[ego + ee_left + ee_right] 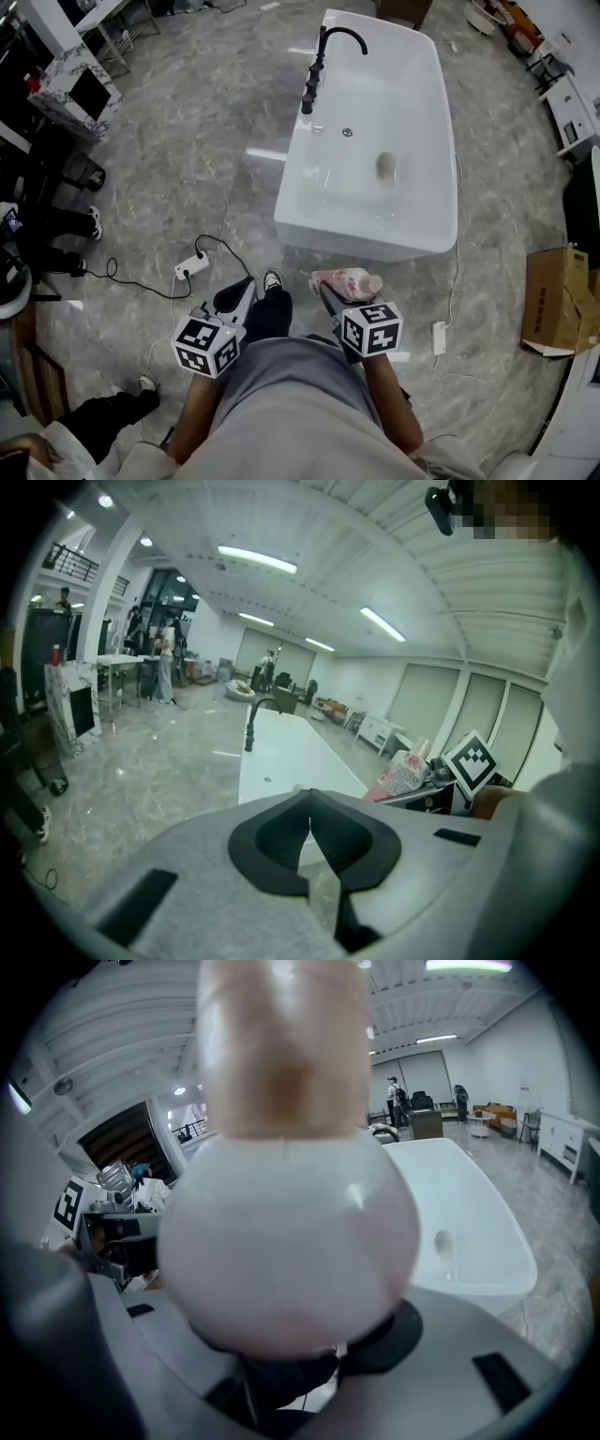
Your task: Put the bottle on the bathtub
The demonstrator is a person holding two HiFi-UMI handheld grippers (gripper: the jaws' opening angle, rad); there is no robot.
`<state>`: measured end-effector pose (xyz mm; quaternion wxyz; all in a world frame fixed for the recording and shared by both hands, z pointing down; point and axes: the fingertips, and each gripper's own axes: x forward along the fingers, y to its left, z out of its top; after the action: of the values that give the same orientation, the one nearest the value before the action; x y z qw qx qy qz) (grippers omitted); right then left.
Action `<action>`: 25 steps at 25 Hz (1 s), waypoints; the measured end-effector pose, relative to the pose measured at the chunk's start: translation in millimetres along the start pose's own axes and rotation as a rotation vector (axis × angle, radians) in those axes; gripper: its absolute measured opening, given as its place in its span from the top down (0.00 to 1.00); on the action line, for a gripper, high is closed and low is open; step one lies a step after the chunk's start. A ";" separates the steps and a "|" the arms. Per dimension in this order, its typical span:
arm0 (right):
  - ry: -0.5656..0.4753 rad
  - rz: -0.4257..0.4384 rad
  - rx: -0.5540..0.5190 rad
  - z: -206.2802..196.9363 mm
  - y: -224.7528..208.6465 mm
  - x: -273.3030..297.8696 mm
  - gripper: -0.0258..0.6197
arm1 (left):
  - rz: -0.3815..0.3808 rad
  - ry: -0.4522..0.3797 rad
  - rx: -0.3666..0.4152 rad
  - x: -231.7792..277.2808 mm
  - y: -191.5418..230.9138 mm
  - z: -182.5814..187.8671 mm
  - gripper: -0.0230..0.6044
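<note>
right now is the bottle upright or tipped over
Tipped. The right tool grips the bottle lying roughly sideways, cap pointing to the person's right, short of the bathtub.

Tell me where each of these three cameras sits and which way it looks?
Head view: on the person's head, looking steeply down at the bathtub; torso, forearms, left gripper and right gripper show.
Left gripper view: on that gripper, facing the bathtub's black faucet past its shut fingers.
Right gripper view: on that gripper, filled by the pink bottle its fingers hold.
All three show the bathtub.
</note>
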<state>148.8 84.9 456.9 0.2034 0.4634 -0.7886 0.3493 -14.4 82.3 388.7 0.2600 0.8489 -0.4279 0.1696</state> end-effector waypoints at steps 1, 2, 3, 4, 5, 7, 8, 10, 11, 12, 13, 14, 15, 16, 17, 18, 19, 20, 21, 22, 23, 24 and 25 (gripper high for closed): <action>-0.005 -0.005 0.003 10.2 1.3 7.6 0.61 | -0.008 -0.002 0.005 5.9 9.4 8.9 0.95; -0.010 -0.009 0.005 20.1 2.6 14.9 0.61 | -0.013 0.001 0.009 11.9 18.8 16.4 0.95; -0.014 -0.012 0.005 29.4 3.7 21.5 0.61 | -0.016 0.006 0.011 17.6 27.4 22.7 0.95; -0.015 -0.015 0.002 37.9 4.4 27.8 0.61 | -0.021 0.008 0.011 22.9 34.9 28.6 0.95; -0.015 -0.016 -0.002 45.6 4.8 34.0 0.61 | -0.027 0.007 0.010 27.7 41.2 34.5 0.95; -0.011 -0.017 -0.009 58.5 4.2 45.4 0.61 | -0.040 0.002 0.014 36.7 50.9 45.4 0.95; -0.009 -0.019 -0.011 64.1 3.3 50.5 0.61 | -0.046 0.000 0.018 41.2 55.3 50.4 0.95; 0.000 -0.027 -0.017 75.3 2.5 60.7 0.61 | -0.053 -0.001 0.016 49.4 66.7 59.0 0.95; 0.005 -0.031 -0.022 80.5 3.1 66.1 0.61 | -0.054 -0.002 0.009 52.1 73.9 62.2 0.95; 0.010 -0.034 -0.029 85.4 4.6 71.8 0.61 | -0.054 -0.005 0.000 53.6 81.4 64.8 0.95; 0.014 -0.037 -0.035 90.1 6.6 77.4 0.61 | -0.056 -0.009 -0.008 54.3 88.6 67.1 0.95; 0.016 -0.039 -0.042 94.9 8.8 82.9 0.61 | -0.058 -0.012 -0.014 54.7 95.3 69.2 0.95; 0.017 -0.041 -0.049 99.5 11.0 88.0 0.61 | -0.062 -0.016 -0.017 55.1 101.3 71.3 0.95; 0.017 -0.043 -0.056 104.1 13.0 92.7 0.61 | -0.069 -0.023 -0.019 55.5 106.6 73.6 0.95; 0.017 -0.047 -0.063 108.6 14.7 97.0 0.61 | -0.079 -0.034 -0.021 55.9 110.9 76.2 0.95; 0.017 -0.051 -0.070 112.8 16.0 100.6 0.61 | -0.091 -0.048 -0.027 56.4 114.5 78.7 0.95; 0.017 -0.055 -0.077 116.7 17.3 103.6 0.61 | -0.102 -0.060 -0.034 56.7 117.6 80.6 0.95; 0.015 -0.058 -0.082 120.7 18.7 106.4 0.61 | -0.111 -0.067 -0.042 57.2 120.9 81.8 0.95; 0.010 -0.061 -0.087 124.9 20.4 109.4 0.61 | -0.116 -0.069 -0.046 57.9 124.7 82.5 0.95; 0.004 -0.064 -0.089 129.1 22.2 112.5 0.61 | -0.119 -0.068 -0.047 58.8 128.5 82.8 0.95; -0.002 -0.068 -0.090 132.5 23.8 115.3 0.61 | -0.125 -0.070 -0.048 59.3 131.3 82.7 0.95; -0.004 -0.073 -0.091 134.6 24.8 117.4 0.61 | -0.133 -0.075 -0.056 59.4 132.9 82.2 0.95; -0.003 -0.078 -0.095 135.7 25.3 118.9 0.61 | -0.142 -0.083 -0.070 59.2 133.4 81.4 0.95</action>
<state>69.1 -77.2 433.0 0.2373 0.4843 -0.7859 0.3025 -83.6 -69.8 392.7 0.2828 0.8739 -0.3825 0.1004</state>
